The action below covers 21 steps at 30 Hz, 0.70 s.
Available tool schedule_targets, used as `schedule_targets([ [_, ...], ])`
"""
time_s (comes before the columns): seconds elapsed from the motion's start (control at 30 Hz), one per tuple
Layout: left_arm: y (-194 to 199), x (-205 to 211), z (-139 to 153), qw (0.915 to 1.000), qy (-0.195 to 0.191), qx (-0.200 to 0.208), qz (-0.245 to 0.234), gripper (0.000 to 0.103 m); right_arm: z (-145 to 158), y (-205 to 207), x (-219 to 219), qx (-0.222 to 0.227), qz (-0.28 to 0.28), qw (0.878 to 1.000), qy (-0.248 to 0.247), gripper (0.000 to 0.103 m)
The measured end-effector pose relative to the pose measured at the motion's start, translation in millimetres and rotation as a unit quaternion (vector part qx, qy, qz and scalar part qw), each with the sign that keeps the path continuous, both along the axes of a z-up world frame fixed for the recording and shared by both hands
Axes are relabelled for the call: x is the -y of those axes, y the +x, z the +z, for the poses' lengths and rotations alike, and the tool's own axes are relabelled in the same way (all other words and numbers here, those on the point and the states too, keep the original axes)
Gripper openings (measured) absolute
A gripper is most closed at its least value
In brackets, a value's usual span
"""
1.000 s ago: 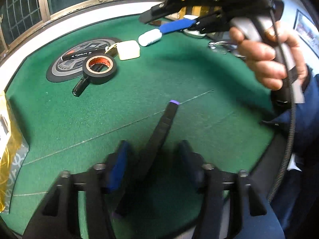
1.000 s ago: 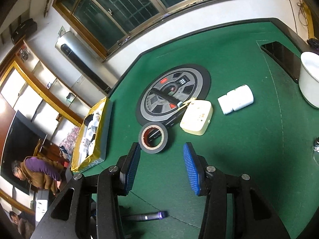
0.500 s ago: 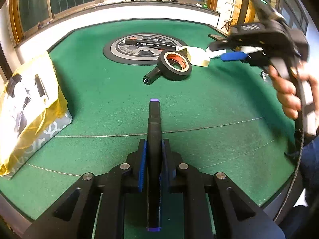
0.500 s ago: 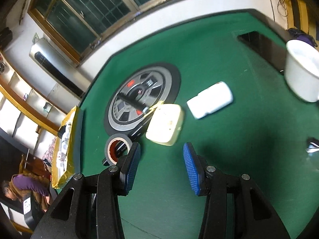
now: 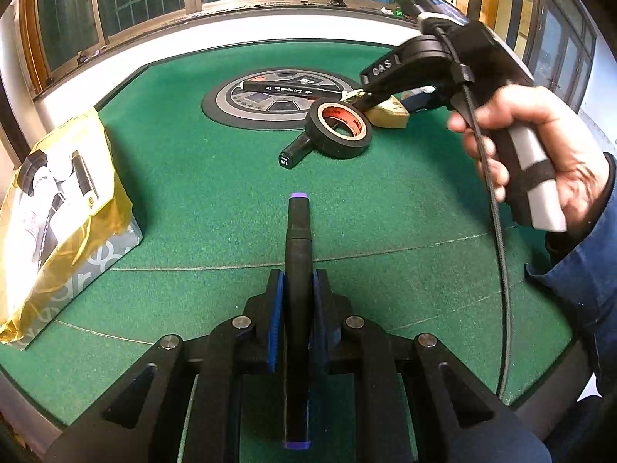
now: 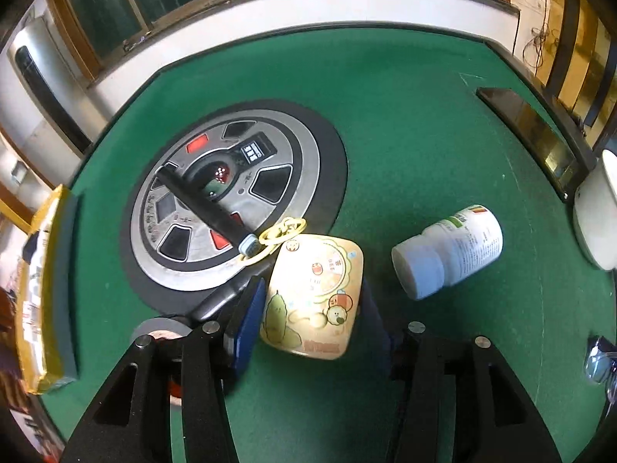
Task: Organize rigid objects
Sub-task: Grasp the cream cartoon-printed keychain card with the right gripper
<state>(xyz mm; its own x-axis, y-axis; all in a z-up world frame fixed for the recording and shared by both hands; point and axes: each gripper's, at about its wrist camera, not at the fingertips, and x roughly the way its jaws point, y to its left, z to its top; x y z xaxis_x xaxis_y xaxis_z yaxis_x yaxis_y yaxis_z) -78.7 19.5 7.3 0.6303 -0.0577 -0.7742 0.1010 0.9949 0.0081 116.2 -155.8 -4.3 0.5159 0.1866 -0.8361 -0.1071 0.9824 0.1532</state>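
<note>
The green felt table [image 5: 216, 177] fills both views, and the round grey and black dial plate [image 6: 231, 208] is set into its middle, at about 10 o'clock from the right gripper in the right wrist view. At 9 o'clock in the left wrist view a yellow-wrapped box [image 5: 58, 223] stands on the felt near the table edge. A hand [image 5: 540, 146] with a blue sleeve holds the right gripper [image 6: 308, 316] at 2 o'clock in the left wrist view. Its jaws have just been opening, and they stand spread on both sides of the cream tin [image 6: 314, 301], which lies flat on the felt; I cannot tell whether the pads touch its sides. The left gripper [image 5: 295, 308] is at 6 o'clock in its own view, and its fingers are pressed together on the black marker [image 5: 297, 239], which points to 12 o'clock with its purple tip in front. The white pill bottle [image 6: 451, 250] lies on its side at 3 o'clock from the tin, near it but apart. The roll of black tape [image 5: 339, 127] lies at 12 o'clock from the marker, with a second marker [image 5: 295, 152] under its edge at 8 o'clock. A black pen [image 6: 204, 208] lies across the dial plate, and a yellow cord [image 6: 277, 235] is at its end, touching the tin's upper edge.
</note>
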Motion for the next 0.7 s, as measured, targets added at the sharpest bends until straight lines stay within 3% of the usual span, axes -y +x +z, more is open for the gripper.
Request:
schedule_targets([
  [0.13, -1, 1, 0, 1.0, 0.002, 0.001, 0.001, 0.013, 2, -21, 18, -0.016, 0.007, 0.999, 0.034, 0.044],
  [0.27, 0, 2, 1, 1.0, 0.001, 0.002, 0.001, 0.013, 3, -73, 35, -0.024, 0.03, 0.998, 0.054, 0.044],
  [0.43, 3, 6, 2, 1.0, 0.007, -0.002, 0.0, 0.013, -4, -149, 34, -0.026, 0.124, 0.99, 0.066, 0.045],
  [0.57, 4, 7, 3, 0.9999, 0.01, -0.005, 0.003, 0.013, 1, -163, 21, 0.0, 0.171, 0.985, 0.012, 0.045],
  [0.7, 7, 6, 2, 0.9999, 0.008, -0.009, 0.005, 0.013, 0, -158, 20, -0.018, 0.181, 0.983, -0.012, 0.046],
])
